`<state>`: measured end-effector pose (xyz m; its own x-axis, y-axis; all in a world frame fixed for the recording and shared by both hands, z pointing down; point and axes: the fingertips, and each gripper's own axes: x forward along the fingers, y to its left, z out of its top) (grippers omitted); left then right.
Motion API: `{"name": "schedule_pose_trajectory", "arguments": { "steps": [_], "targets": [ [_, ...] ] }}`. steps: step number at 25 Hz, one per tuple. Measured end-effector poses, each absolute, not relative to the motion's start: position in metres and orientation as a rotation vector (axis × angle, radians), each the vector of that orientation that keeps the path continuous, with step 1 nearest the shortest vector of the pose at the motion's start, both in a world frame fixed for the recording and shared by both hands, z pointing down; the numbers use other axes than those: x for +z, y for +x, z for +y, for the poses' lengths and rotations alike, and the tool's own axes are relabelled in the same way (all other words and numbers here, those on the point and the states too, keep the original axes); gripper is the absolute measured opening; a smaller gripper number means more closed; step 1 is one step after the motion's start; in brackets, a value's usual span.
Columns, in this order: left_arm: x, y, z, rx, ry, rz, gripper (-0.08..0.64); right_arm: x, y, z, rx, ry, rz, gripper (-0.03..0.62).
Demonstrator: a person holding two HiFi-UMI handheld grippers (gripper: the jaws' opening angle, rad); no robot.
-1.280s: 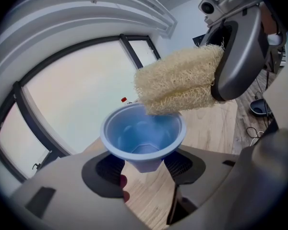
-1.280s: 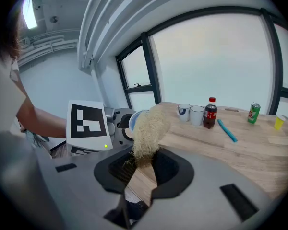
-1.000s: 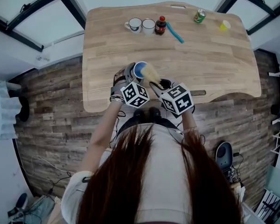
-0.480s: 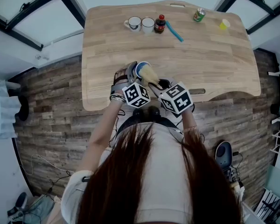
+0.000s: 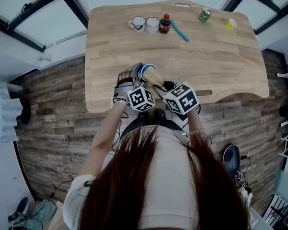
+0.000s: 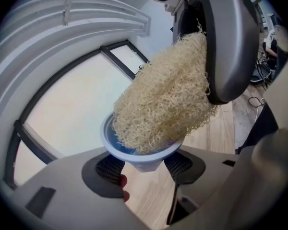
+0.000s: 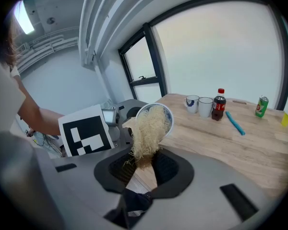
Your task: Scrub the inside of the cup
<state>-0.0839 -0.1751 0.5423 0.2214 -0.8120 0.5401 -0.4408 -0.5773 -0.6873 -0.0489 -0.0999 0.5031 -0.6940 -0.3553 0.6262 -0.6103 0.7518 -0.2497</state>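
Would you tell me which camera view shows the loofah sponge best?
The left gripper view: the loofah sponge is large, fibres clear, tip in the cup. The right gripper view shows it smaller; the head view, only a small pale tuft.

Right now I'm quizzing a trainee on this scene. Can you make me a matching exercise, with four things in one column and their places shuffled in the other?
Things:
1 cup
2 sponge
3 bottle
4 can

Places:
A far right part of the table
B in the left tongs
C in the right tongs, tip inside the cup
D beside two mugs

Pairs: 1-B, 2-C, 3-D, 4-A
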Motion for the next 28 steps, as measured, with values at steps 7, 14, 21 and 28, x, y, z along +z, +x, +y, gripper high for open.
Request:
{"name": "schedule_pose_trajectory", "arguments": {
  "steps": [7, 14, 21, 28],
  "targets": [
    [0.541, -0.079, -0.174, -1.293, -2.023, 1.090, 0.264, 0.505, -0.048, -0.097, 0.696, 0.698, -2.334, 0.091],
    [0.543, -0.072, -0.173, -1.280, -1.983, 1.030, 0.264, 0.508, -0.046, -0.096, 0.754, 0.682, -2.286, 0.091],
    [0.545, -0.065, -0.170, -1.276, -1.948, 0.972, 0.263, 0.512, -0.044, -0.096, 0.790, 0.678, -2.260, 0.091],
    [0.542, -0.062, -0.167, -1.255, -1.913, 0.951, 0.264, 0.515, -0.043, -0.095, 0.835, 0.676, -2.245, 0.091]
  ]
}}
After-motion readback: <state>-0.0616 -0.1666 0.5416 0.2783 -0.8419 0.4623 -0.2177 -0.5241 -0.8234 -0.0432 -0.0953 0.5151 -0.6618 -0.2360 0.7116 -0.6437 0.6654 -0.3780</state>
